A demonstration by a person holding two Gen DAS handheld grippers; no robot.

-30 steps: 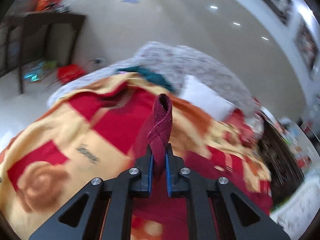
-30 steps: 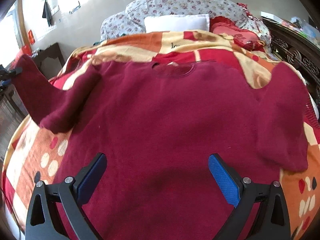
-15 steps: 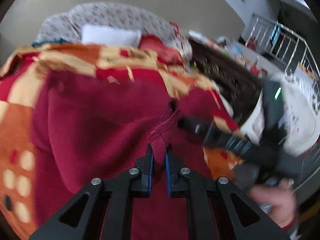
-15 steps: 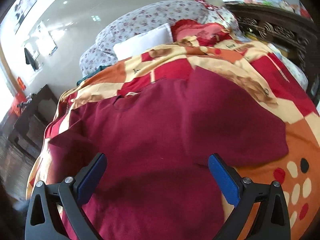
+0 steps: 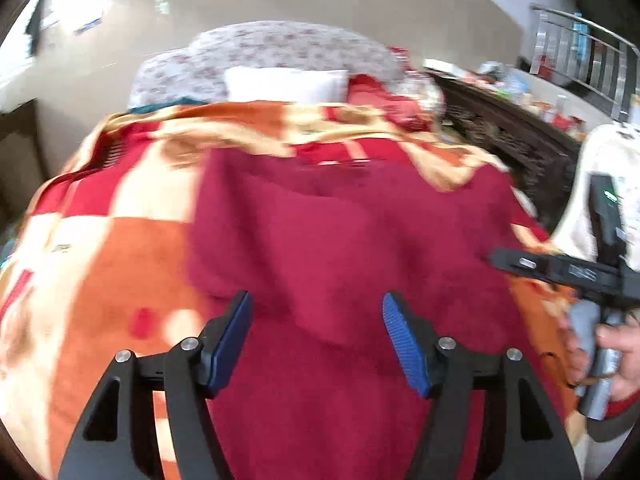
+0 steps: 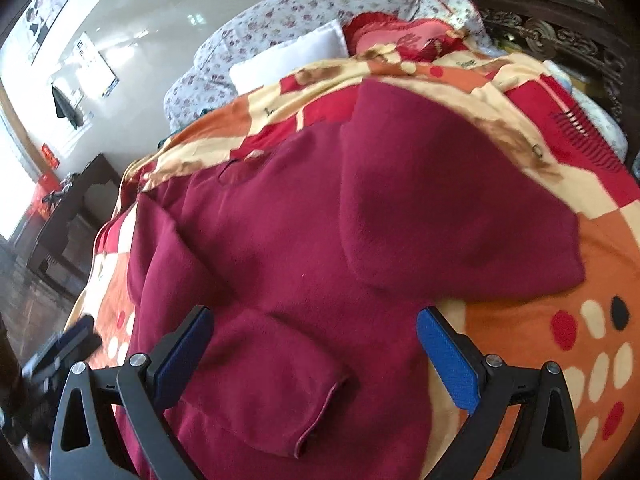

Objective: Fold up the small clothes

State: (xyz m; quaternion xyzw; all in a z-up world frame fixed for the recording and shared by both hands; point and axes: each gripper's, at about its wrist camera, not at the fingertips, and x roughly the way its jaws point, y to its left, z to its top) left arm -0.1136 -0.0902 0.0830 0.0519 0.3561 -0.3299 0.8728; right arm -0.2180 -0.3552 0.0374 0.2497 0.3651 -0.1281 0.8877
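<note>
Dark red sweater (image 6: 304, 240) spread flat on a patterned blanket (image 6: 560, 328) of orange, red and cream, covering the bed. Neckline (image 6: 240, 166) toward the far end, near the white pillow (image 6: 292, 60) and the flowered bedding (image 6: 280, 28) behind it. One sleeve (image 6: 432, 200) folded inward across the body of the sweater, its broad end lying near the blanket's dotted orange patch. Other sleeve (image 6: 256, 380) also turned in over the lower part, cuff edge showing close to the near hem.

Left gripper (image 5: 316, 336) spread wide, nothing between its blue pads (image 5: 230, 344), hovering over the lower middle of the sweater (image 5: 340, 248). Right gripper (image 6: 312, 354) likewise spread wide and empty, poised above the turned-in sleeve near the hem; visible too from the left wrist view at the right edge (image 5: 560, 270), black body held in a hand (image 5: 616, 356) beside the blanket's edge (image 5: 100, 260).

Dark carved wooden furniture (image 6: 560, 36) along the far right side of the bed. Dark table (image 6: 72, 216) off to the left by the pale wall.
</note>
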